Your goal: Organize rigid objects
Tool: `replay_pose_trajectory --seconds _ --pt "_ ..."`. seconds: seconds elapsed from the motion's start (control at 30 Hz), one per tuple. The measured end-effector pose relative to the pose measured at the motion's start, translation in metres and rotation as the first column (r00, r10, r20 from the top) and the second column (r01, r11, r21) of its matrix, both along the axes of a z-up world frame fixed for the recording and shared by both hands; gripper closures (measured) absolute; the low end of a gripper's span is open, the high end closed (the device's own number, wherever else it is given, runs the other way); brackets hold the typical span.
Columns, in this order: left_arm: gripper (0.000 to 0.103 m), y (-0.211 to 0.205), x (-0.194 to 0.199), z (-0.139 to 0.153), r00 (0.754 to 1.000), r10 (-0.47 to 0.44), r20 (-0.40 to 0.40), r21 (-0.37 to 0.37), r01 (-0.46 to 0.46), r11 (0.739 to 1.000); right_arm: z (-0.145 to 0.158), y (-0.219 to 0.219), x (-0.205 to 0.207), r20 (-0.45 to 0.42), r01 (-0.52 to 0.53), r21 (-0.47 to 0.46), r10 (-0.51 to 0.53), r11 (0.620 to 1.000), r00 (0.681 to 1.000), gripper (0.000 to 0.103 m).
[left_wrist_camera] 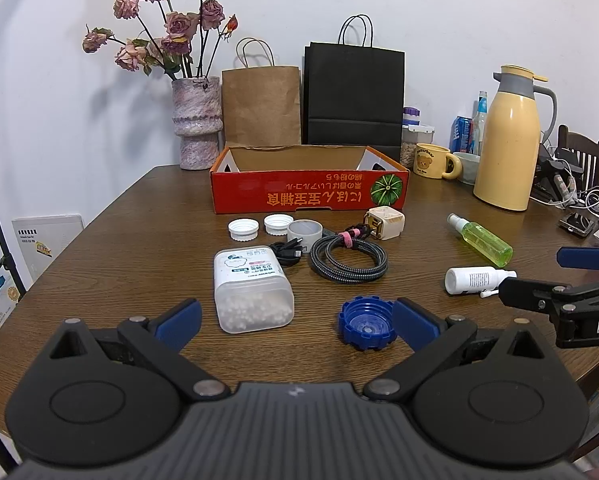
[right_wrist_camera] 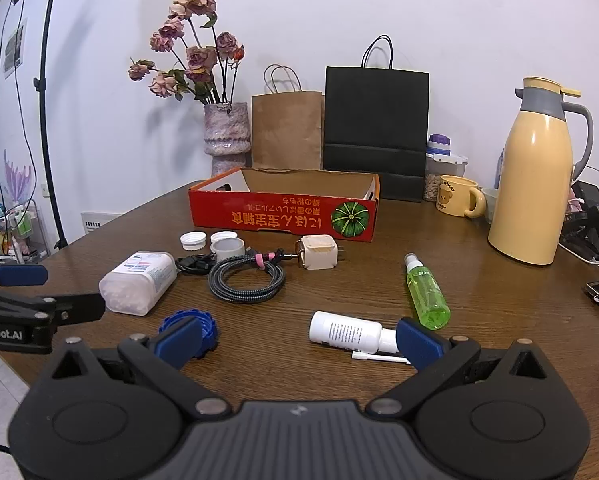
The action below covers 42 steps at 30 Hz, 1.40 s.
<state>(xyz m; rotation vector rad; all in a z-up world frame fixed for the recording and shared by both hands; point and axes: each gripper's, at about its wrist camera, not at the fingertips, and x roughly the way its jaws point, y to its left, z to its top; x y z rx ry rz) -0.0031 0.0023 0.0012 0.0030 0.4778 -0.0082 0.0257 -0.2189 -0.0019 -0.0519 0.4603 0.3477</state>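
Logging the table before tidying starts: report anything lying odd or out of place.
Two bottles lie on their sides: the green spray bottle and the white spray bottle. Loose caps sit without bottles: the blue cap and two white caps. Nothing spilled.

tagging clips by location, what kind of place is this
Most likely a home dining or living room: a wooden table holding a vase of dried roses, a bear mug and a yellow thermos jug.

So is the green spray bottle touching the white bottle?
Apart. The left wrist view shows bare table between the green spray bottle and the white bottle.
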Motion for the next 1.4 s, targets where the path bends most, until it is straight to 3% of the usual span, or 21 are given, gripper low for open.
replay_pose_trajectory --seconds 1.4 --pt "0.0 0.0025 0.0026 -0.0081 1.0 0.014 -0.02 0.007 -0.014 1.0 -0.0074 0.0061 0.0053 -0.018 -0.015 -0.01 0.015 1.0 1.0 0.0"
